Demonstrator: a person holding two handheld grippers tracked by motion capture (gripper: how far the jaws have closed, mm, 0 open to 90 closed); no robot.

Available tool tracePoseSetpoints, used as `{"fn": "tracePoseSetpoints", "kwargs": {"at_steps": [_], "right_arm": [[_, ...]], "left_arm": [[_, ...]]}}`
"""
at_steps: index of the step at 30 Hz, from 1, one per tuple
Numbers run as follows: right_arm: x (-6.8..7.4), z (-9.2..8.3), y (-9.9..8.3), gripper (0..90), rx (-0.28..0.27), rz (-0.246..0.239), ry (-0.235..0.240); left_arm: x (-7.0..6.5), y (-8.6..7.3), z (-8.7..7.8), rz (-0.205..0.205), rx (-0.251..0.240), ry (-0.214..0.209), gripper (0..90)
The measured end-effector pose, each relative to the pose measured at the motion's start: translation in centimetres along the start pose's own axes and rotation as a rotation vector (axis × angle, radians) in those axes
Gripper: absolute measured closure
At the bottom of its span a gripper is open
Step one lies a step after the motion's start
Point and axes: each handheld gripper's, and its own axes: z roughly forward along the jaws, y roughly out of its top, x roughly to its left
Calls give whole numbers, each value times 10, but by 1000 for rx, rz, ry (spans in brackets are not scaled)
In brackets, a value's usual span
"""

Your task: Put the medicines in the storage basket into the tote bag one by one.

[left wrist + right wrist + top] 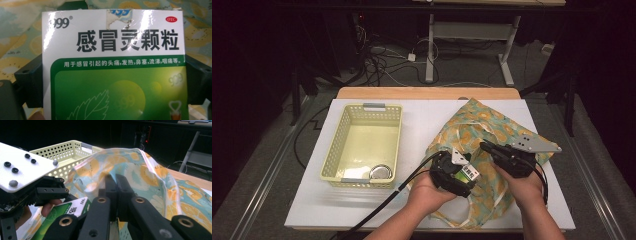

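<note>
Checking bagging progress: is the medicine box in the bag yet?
Not yet. The medicine box sits clamped in the left gripper at the mouth of the bag.

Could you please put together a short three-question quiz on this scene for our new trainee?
1. Which gripper holds the green and white medicine box?
2. True or false: the right gripper has its jaws shut on the fruit-print bag.
3. The yellow basket holds: A) a round metal lid, B) a pair of scissors, C) a banana.

Key: 1. The left gripper. 2. True. 3. A, the lid lies near its front wall.
</note>
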Motion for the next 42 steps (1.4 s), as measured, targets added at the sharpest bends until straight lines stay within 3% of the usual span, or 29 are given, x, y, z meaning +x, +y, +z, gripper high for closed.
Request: {"fn": "tracePoseSetpoints", "kwargs": {"at_steps": [8,17,26,42], "right_arm": [[-1,-2,0,900,-6,6,-4],[0,-1,0,900,-5,4,2],[2,0,1,900,-3,0,9],[-4,-1,-2,900,-9,16,0]], "left_arm": [[-6,-2,-1,18,4,-7,52],[-7,-10,-3,13,10,-20,53],[4,6,1,-6,-13,10,53],[16,34,27,-61,-50,67,52]]}}
